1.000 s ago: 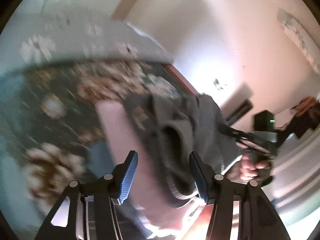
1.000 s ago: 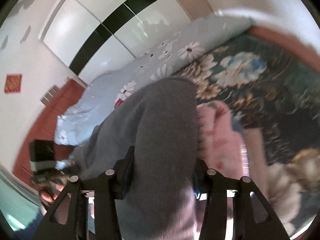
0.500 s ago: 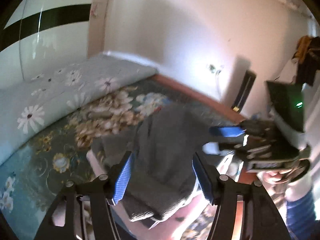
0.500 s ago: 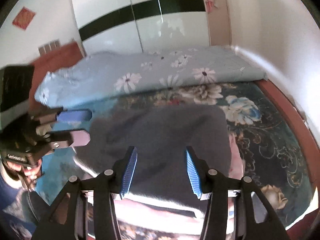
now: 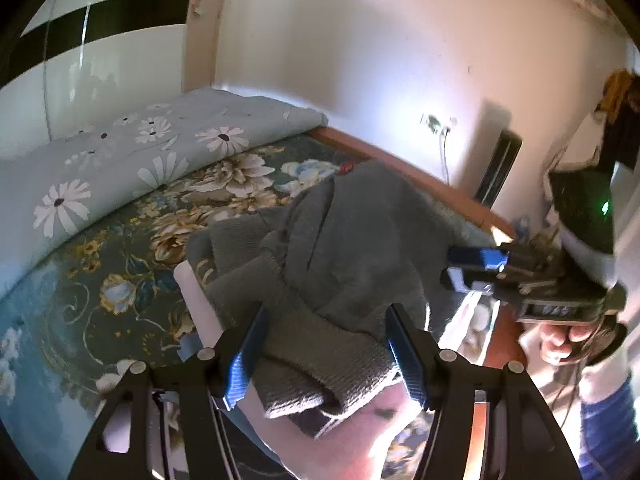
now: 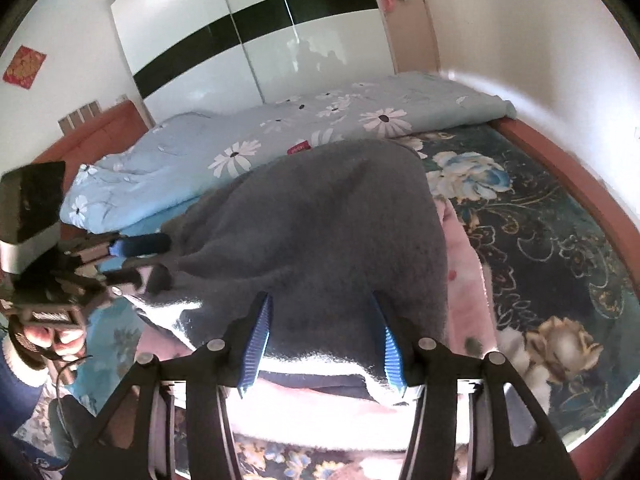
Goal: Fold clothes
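Lying bunched on a pink garment (image 6: 460,280) near the bed's (image 6: 560,240) front edge, the grey sweater (image 5: 352,240) sits between both released grippers — left (image 5: 324,356), right (image 6: 320,340), jaws spread, holding nothing — and could slide floorward if tugged, though open bedspread lies beyond.

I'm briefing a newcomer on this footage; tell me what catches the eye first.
A rumpled grey sweater heaped on the bed dominates both views, lying over a pink garment. Both tongs, left and right, gape open just in front of it. Behind, a pale blue daisy-print quilt lies along the dark floral bedspread.
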`<state>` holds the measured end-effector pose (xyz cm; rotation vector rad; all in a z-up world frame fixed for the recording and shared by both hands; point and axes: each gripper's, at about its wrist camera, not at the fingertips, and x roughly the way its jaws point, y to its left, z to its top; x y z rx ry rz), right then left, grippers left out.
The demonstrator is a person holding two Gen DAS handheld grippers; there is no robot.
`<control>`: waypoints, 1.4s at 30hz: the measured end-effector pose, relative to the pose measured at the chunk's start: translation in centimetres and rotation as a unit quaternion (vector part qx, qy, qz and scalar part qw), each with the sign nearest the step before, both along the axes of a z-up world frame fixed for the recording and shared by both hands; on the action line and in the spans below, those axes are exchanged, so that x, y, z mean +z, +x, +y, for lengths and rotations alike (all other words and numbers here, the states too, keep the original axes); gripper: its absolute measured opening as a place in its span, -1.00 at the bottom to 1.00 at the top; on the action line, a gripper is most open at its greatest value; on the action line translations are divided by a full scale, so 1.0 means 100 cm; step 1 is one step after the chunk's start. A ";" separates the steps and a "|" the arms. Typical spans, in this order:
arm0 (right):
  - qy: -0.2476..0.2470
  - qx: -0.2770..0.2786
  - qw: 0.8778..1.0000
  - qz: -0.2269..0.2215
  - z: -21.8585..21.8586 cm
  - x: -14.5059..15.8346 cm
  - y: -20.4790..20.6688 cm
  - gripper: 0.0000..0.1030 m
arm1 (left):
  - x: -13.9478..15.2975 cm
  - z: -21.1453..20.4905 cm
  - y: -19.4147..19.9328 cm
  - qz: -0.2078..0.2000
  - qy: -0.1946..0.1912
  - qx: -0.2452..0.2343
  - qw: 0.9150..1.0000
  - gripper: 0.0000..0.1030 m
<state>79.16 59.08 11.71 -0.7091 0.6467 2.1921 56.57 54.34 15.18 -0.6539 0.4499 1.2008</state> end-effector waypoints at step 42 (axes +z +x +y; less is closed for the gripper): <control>0.010 -0.153 0.988 -0.025 -0.137 -0.051 -0.051 0.96 | -0.066 -0.143 -0.042 0.048 0.009 0.092 0.995 1.00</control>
